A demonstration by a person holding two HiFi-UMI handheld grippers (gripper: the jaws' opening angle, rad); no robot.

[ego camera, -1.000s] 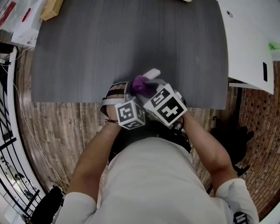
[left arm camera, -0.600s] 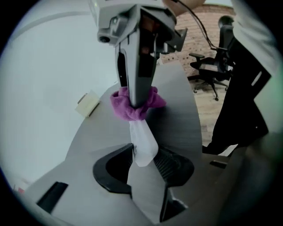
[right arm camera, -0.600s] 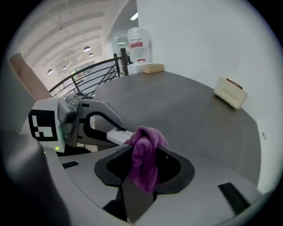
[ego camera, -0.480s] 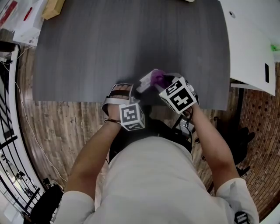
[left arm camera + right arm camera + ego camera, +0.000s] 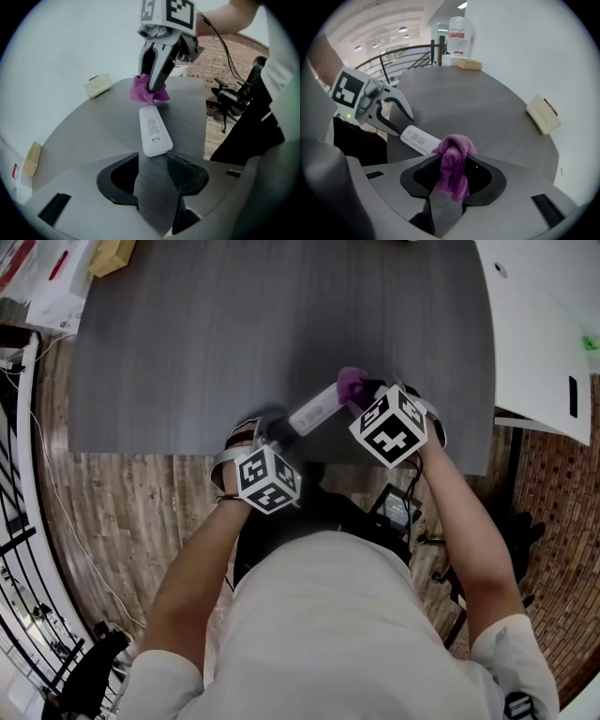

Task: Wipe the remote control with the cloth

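The white remote control (image 5: 314,409) lies flat on the dark grey table (image 5: 187,343), label side up, near the front edge. My left gripper (image 5: 153,159) is open; its jaws have just been opening, and the remote's (image 5: 153,131) near end sits at their tips without being pressed. My right gripper (image 5: 452,161) is shut on the bunched purple cloth (image 5: 452,164). In the head view the cloth (image 5: 352,382) touches the far end of the remote, with the right gripper (image 5: 364,397) over it.
A beige box (image 5: 97,85) rests further back on the table, and a tan box (image 5: 112,254) sits at the far left corner. A white surface (image 5: 534,334) adjoins the table on the right. An office chair (image 5: 229,98) stands beyond the table's edge.
The left jaws have opened and let go of the remote, which now lies on the table. The right gripper moved right with the cloth, to the remote's far end.
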